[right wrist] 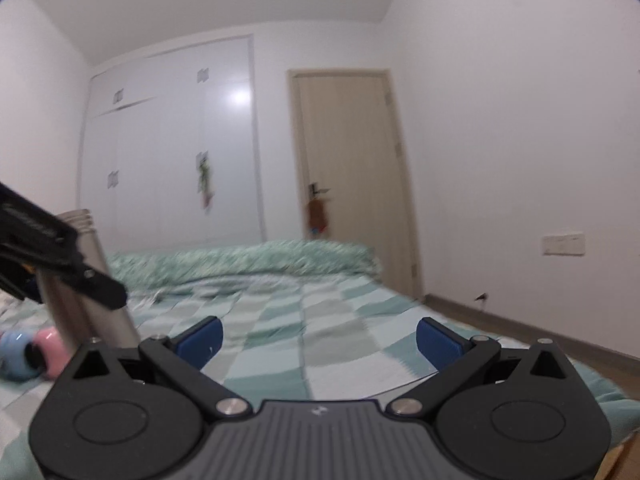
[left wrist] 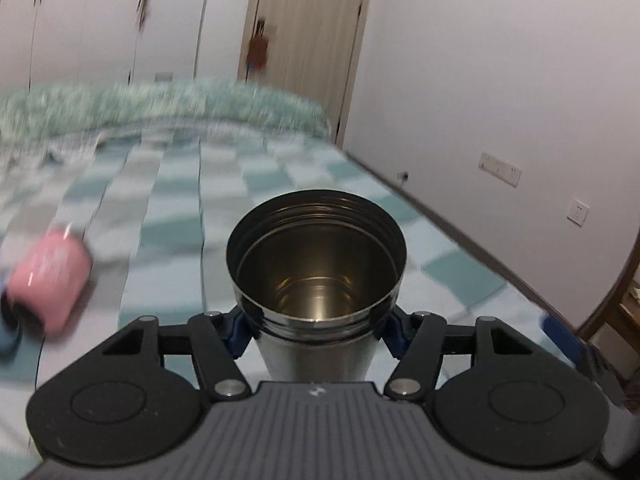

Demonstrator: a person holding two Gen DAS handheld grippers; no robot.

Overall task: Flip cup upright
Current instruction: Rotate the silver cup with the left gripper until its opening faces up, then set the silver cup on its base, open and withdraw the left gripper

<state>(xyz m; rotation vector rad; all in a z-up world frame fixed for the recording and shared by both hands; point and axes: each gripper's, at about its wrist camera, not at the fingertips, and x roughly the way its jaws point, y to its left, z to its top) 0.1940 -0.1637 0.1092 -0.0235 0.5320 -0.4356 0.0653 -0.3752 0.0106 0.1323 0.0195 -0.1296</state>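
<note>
The left tool (left wrist: 316,330) was clenched on a stainless steel cup (left wrist: 316,272), its blue pads (left wrist: 236,334) pressed to either side of the body just under the threaded rim. The cup stood mouth-up in that grip, bare inside, and no brand or lettering could be read on it. The only mark on the tool housing was a small pale emblem, too small to make out.

In the right wrist view the same cup (right wrist: 86,304) showed at the left edge, tilted, above the bed (right wrist: 320,320) with its checked green and white cover. The right tool (right wrist: 320,340) was released, fingers (right wrist: 200,338) spread wide and grasping nothing, over the near part of the bed.

A pink cup (left wrist: 48,280) lay on its side towards the bed's left edge, with a blue object (right wrist: 14,354) just beside it; any print on the pink one was blurred. The middle of the bed and its right edge, running along the floor by the wall, lay open. A bunched green quilt (left wrist: 160,108) ran across the far end. Beyond stood white wardrobe doors (right wrist: 172,152) and a pale wooden door (right wrist: 352,176) with something hanging from its handle. Wall sockets (left wrist: 500,168) sat low on the right-hand wall.
</note>
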